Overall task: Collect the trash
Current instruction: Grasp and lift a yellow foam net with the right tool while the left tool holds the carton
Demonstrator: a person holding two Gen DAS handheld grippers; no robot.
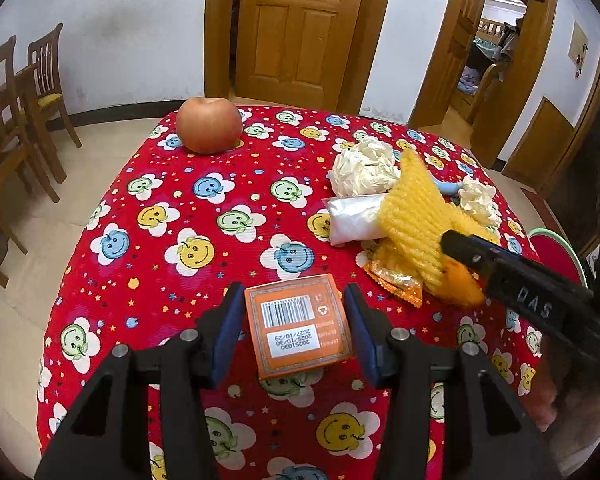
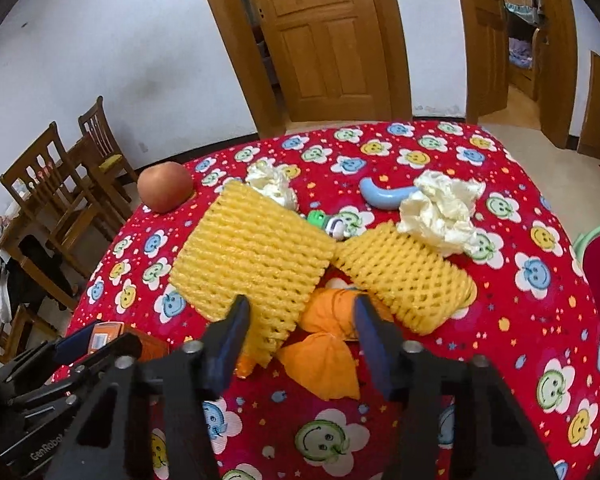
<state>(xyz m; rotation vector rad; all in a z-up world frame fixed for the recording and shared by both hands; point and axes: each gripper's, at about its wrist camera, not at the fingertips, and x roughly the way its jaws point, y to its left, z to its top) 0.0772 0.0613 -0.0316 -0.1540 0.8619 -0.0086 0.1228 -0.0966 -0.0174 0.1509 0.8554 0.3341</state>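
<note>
The table carried a red cloth (image 1: 220, 248) printed with smiling flowers, finely ribbed in weave. Trash lay heaped toward its right side: two yellow foam fruit nets (image 2: 252, 260) of open lattice, soft and flattened, two crumpled white tissues (image 2: 440, 212), a clear plastic sachet (image 1: 354, 218), an orange foil wrapper (image 1: 396, 278) with crimped edge, and a creased orange paper scrap (image 2: 324, 364). A smooth blue curved object (image 2: 380, 196) lay among them. A round reddish apple (image 1: 209, 125) stood well apart at the far left edge.

The left gripper (image 1: 296, 324) pointed steeply down at the near edge, its blue pads pressed on either side of a flat orange box (image 1: 298, 324) with a barcode label; the box was held.

The right gripper (image 2: 300, 328) angled down over the heap. Its jaws stood partly closed, straddling the orange scrap and the nearer net's corner; whether the pads gripped either could not be determined.
</note>
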